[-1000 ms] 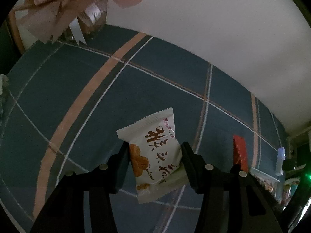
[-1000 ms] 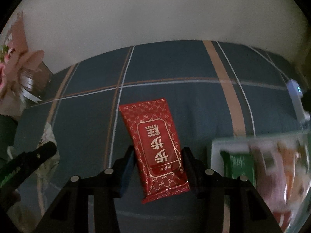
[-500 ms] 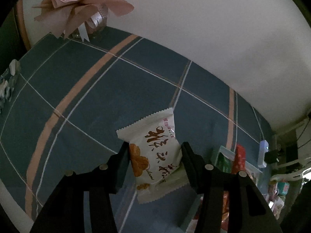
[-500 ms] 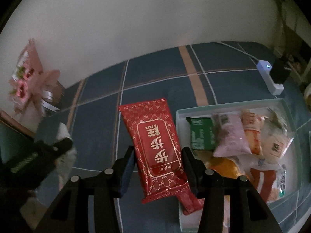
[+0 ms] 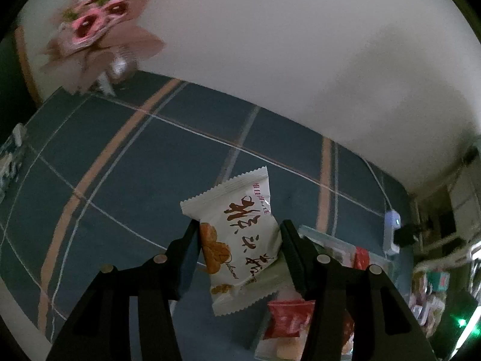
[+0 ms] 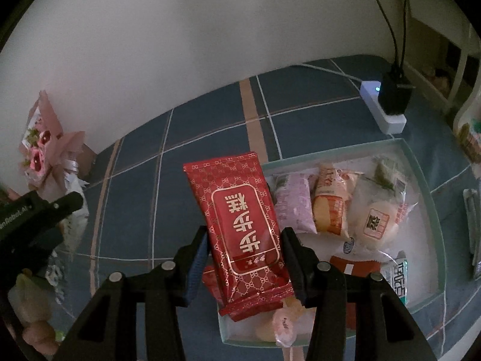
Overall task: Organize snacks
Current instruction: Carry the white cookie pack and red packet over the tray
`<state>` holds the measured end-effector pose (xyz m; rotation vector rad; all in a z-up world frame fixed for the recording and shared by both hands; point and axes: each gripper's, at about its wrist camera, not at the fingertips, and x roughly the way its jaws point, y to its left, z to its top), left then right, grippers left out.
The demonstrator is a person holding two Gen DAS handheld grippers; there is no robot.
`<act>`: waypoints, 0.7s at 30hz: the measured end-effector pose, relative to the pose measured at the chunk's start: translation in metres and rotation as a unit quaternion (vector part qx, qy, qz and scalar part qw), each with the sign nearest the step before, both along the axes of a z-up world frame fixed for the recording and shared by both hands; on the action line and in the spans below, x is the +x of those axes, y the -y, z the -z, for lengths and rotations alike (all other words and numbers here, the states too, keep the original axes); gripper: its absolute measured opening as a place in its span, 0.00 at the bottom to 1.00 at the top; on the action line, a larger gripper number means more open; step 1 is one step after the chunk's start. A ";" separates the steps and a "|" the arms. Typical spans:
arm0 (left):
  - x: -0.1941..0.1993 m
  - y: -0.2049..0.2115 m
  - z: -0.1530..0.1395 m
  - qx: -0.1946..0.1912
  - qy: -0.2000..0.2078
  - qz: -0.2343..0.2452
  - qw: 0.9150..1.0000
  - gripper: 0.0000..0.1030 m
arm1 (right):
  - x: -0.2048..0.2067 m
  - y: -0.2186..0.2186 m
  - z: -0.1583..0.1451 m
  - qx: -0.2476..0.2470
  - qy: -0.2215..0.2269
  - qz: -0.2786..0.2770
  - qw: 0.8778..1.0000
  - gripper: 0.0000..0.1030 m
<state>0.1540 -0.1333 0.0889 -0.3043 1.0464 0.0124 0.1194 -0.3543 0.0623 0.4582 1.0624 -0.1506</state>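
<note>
Both hands are carrying snacks toward the tray (image 6: 427, 180) at the table's right end: right gripper (image 6: 245, 258) clamping the red packet (image 6: 240, 210) now over its left rim, left gripper (image 5: 239, 255) clamping the white packet (image 5: 237, 234), nearing it, so drop-off looks next.

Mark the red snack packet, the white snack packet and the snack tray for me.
red snack packet (image 6: 240, 219), right wrist view, centre label.
white snack packet (image 5: 240, 240), left wrist view, printed front.
snack tray (image 6: 433, 210), right wrist view, right rim.

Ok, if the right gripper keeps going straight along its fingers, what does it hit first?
Probably the snack tray: the right gripper, shut on the red packet, points down over its near left corner. Depth is unclear.
</note>
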 end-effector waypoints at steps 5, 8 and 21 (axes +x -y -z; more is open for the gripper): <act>-0.004 0.038 0.005 0.007 -0.006 0.046 0.999 0.53 | -0.005 0.019 -0.002 0.008 0.007 0.016 1.000 0.50; -0.007 0.056 0.006 0.006 -0.007 0.072 0.997 0.53 | -0.011 0.030 -0.006 0.003 0.010 0.027 1.000 0.50; -0.032 0.127 0.021 0.017 -0.021 0.175 0.984 0.53 | -0.043 0.091 -0.011 -0.023 -0.004 0.108 0.994 0.50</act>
